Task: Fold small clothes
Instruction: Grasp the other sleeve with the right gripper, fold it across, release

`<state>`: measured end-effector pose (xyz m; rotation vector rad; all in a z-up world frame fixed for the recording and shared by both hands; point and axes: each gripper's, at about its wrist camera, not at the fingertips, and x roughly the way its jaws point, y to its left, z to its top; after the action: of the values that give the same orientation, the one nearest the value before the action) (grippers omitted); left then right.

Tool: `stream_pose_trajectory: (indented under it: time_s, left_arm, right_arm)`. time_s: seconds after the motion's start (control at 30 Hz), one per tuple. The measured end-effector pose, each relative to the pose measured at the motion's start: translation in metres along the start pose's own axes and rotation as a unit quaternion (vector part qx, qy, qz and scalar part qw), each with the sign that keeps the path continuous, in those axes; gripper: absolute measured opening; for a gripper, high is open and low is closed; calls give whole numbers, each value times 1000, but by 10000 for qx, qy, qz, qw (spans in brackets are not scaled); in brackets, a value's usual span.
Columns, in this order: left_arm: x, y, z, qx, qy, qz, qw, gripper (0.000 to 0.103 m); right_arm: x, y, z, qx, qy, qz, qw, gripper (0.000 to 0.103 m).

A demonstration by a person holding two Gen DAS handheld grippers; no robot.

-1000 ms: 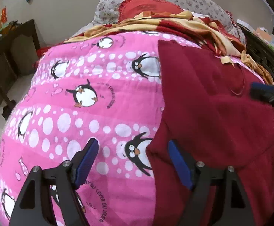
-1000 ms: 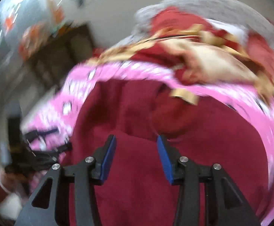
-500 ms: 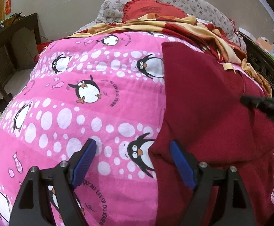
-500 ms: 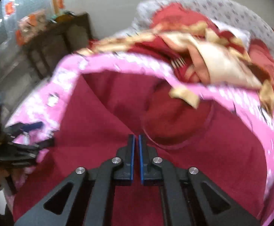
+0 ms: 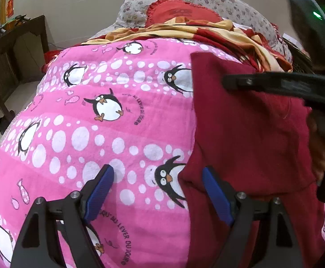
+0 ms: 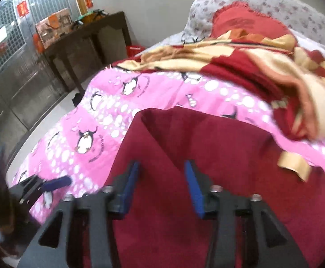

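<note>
A dark red garment (image 5: pixel 247 134) lies spread on the pink penguin blanket (image 5: pixel 100 120), on the right half of the left wrist view. My left gripper (image 5: pixel 158 189) is open and empty, low over the garment's left edge, with one finger over the blanket and one over the cloth. In the right wrist view the garment (image 6: pixel 218 156) fills the lower middle, with a fold line running from its far corner. My right gripper (image 6: pixel 162 185) is open and empty just above it. It also shows in the left wrist view as a black bar (image 5: pixel 280 84) over the garment.
A crumpled red and yellow cloth (image 6: pixel 263 62) and pillows (image 5: pixel 184 9) lie at the head of the bed. A dark wooden table (image 6: pixel 88 33) stands by the wall to the left, beyond the bed's edge. A tan label (image 6: pixel 294 167) lies on the garment's right side.
My right gripper was shut on the red garment half a second ago and has opened and let go. It has moved left across the garment. My left gripper stayed open and barely moved.
</note>
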<state>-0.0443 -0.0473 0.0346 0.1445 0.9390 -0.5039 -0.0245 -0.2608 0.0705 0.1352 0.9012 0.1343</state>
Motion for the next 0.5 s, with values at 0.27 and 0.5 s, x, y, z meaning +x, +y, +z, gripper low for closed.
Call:
stream_pose_trajectory:
  time_s: [0.27, 0.5]
  left_arm:
    - [-26, 10, 11, -153, -344, 171, 9991, 85]
    - [-33, -7, 17, -44, -496, 42, 9988, 85]
  right_arm:
    - [24, 25, 22, 38, -211, 113, 9997, 10]
    - [-33, 0, -3, 459, -347, -12, 9983, 36]
